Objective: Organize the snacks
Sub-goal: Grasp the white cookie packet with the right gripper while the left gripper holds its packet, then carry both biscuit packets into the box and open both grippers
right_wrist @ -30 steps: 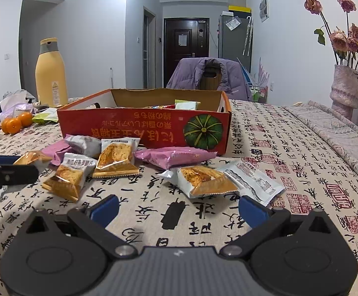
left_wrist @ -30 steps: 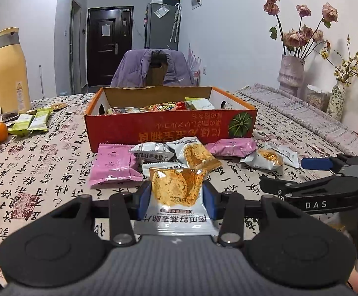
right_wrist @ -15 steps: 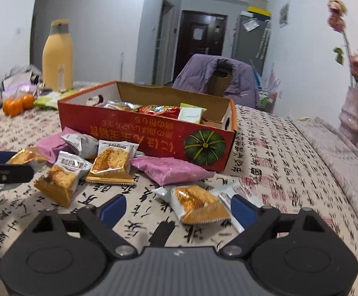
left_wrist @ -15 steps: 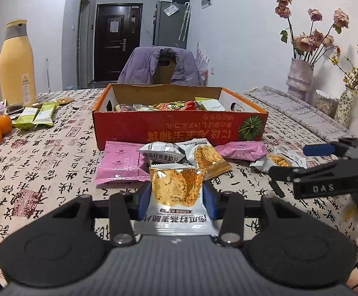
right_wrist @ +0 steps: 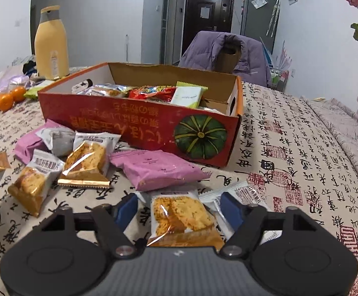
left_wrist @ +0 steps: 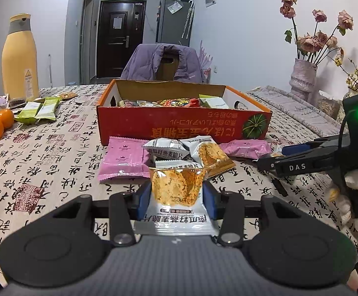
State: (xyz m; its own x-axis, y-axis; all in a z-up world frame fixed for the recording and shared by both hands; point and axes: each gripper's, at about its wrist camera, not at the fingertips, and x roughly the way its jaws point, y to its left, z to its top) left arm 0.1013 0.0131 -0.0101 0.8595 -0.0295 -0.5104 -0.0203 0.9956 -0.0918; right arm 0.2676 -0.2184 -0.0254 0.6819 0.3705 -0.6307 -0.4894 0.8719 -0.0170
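Two low, close tabletop views, both toward the red box (left_wrist: 179, 125).

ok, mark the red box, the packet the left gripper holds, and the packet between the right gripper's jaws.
red box (right_wrist: 139, 123), right wrist view, front wall.
held oat-crisp packet (left_wrist: 176, 187), left wrist view, clear window.
packet between the right jaws (right_wrist: 179, 214), right wrist view, clear window.

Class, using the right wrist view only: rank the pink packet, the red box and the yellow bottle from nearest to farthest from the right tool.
1. Pink packet, on the cloth just ahead of the right tool.
2. Red box, behind the packet.
3. Yellow bottle, far back left.
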